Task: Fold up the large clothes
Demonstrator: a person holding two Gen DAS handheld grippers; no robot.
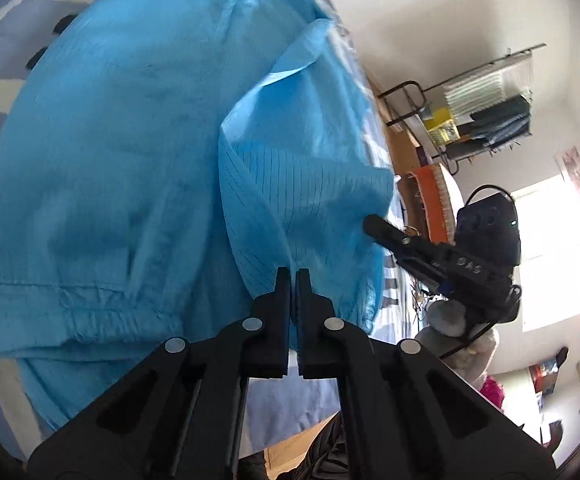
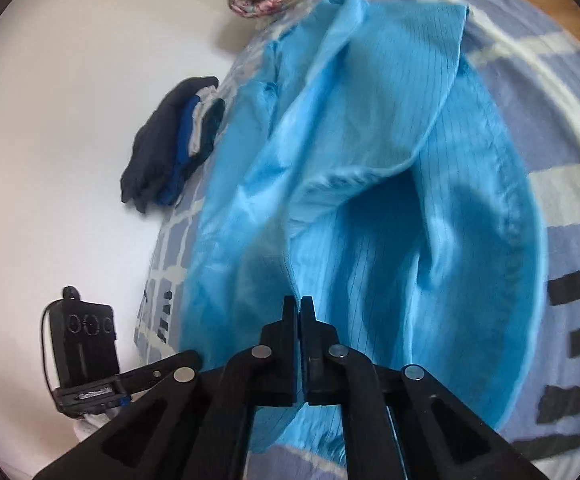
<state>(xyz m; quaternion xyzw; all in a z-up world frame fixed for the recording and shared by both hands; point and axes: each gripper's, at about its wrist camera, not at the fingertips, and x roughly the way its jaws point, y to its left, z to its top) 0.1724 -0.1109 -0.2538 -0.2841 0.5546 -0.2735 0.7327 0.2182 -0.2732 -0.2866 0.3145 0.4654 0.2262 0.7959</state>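
Only the right view showed dark clothes (image 2: 174, 140) stacked by the wall; the left showed a rack (image 1: 486, 100). Both tools, left (image 1: 293, 276) and right (image 2: 299, 303), were clamped on the blue garment (image 1: 110, 140) lifted off the bed (image 2: 530, 120).

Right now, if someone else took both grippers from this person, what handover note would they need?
Left gripper: shut on the blue garment, pinching a lifted flap.
Right gripper: shut on the same garment, gripping another edge.
The garment lies spread on the blue plaid bed cover, with the held part raised off it. A stack of dark folded clothes sits at the bed's far edge.
Done: both edges gripped and lifted.
Left: probably carry the held part across, lay it flat, release, then finish the remaining folds.
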